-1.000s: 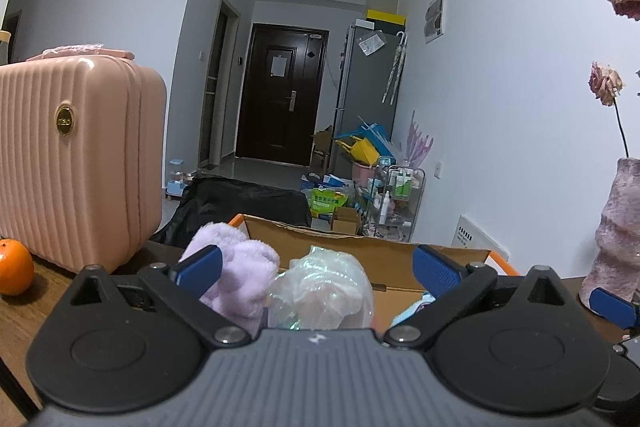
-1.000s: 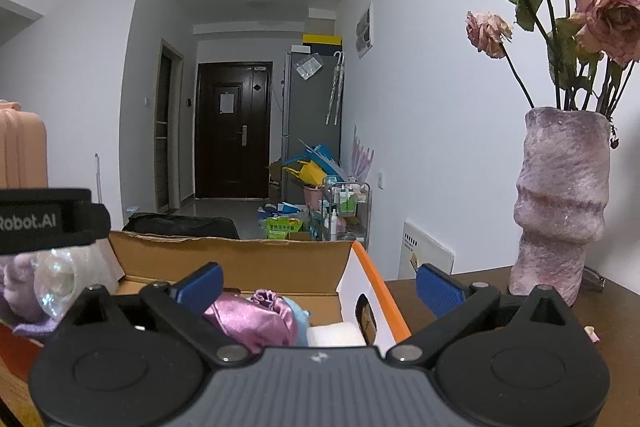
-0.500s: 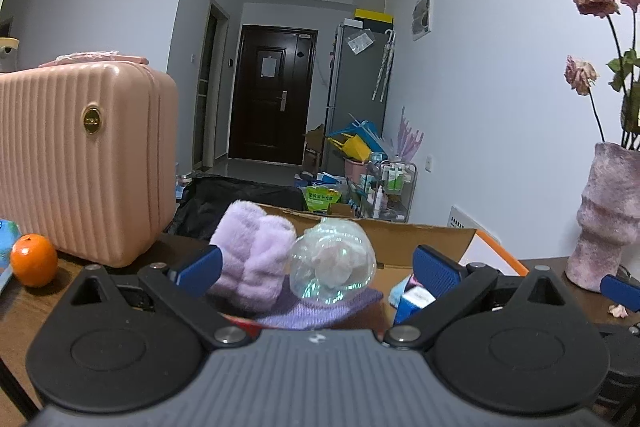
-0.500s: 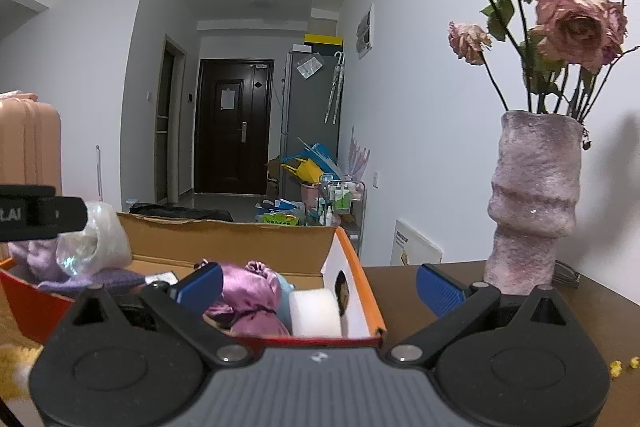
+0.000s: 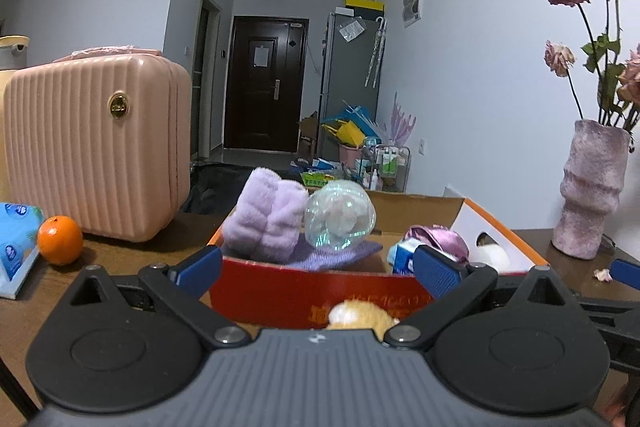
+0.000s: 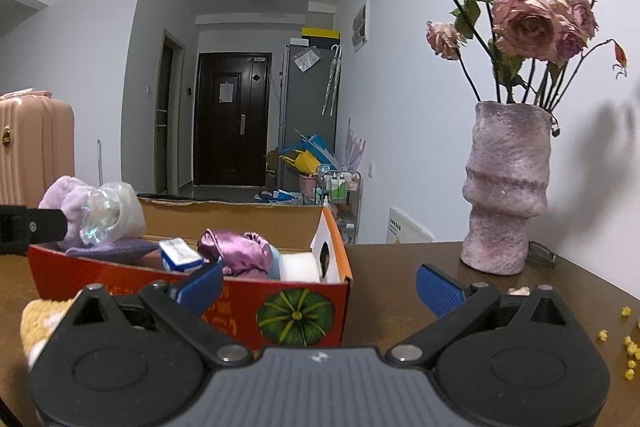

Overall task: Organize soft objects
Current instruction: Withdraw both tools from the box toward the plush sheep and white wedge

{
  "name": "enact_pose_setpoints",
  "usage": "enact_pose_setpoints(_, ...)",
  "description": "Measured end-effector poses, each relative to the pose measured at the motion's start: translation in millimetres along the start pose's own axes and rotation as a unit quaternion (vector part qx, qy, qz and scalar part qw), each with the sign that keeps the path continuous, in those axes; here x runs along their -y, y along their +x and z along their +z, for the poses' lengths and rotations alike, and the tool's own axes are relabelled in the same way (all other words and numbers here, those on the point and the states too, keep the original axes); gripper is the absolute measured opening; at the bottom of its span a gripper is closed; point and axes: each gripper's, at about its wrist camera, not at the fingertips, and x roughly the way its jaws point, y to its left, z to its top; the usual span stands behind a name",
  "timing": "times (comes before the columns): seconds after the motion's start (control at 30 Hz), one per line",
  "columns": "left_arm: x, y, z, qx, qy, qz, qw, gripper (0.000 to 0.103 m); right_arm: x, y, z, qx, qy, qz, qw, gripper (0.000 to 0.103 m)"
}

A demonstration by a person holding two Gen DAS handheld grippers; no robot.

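Cardboard box [image 5: 320,297] mid-table, holding lilac plush [image 5: 266,217], clear bag [image 5: 340,215], purple satin [image 6: 236,253]. Yellow fluffy item [image 5: 360,315] at box front. Vase [image 6: 506,187] far right edge; suitcase [image 5: 96,151], orange [image 5: 60,239] left. My left tongs [image 5: 316,269] and right tongs [image 6: 318,285]: both spread, empty.

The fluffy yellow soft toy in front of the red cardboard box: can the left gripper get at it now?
Probably yes. The fluffy yellow soft toy lies on the table before the red cardboard box, between the open fingers of the left gripper, with nothing over it.
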Motion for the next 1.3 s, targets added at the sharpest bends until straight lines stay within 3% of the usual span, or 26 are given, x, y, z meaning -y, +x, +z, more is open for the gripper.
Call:
enact_pose_setpoints(0.7, -5, -46, -24, -0.042, 0.026, -0.011, 0.9987, 0.103, 15, -61, -20, -0.029, 0.001, -0.001, 1.000, 0.103)
enact_pose_setpoints(0.9, 2, -32, -27, -0.066, 0.039, -0.005, 0.9970, 0.103, 16, -58, -21, -0.038, 0.002, -0.003, 0.999, 0.103)
enact_pose_setpoints(1.13, 4, -2, -24, -0.118, -0.002, 0.012, 0.9930, 0.103, 13, -51, -22, -0.052, -0.003, -0.002, 0.999, 0.103)
enact_pose_setpoints(1.3, 13, 18, -26, -0.148, -0.001, 0.033, 0.9885, 0.103, 14, -45, -23, -0.063, -0.004, -0.009, 0.998, 0.103)
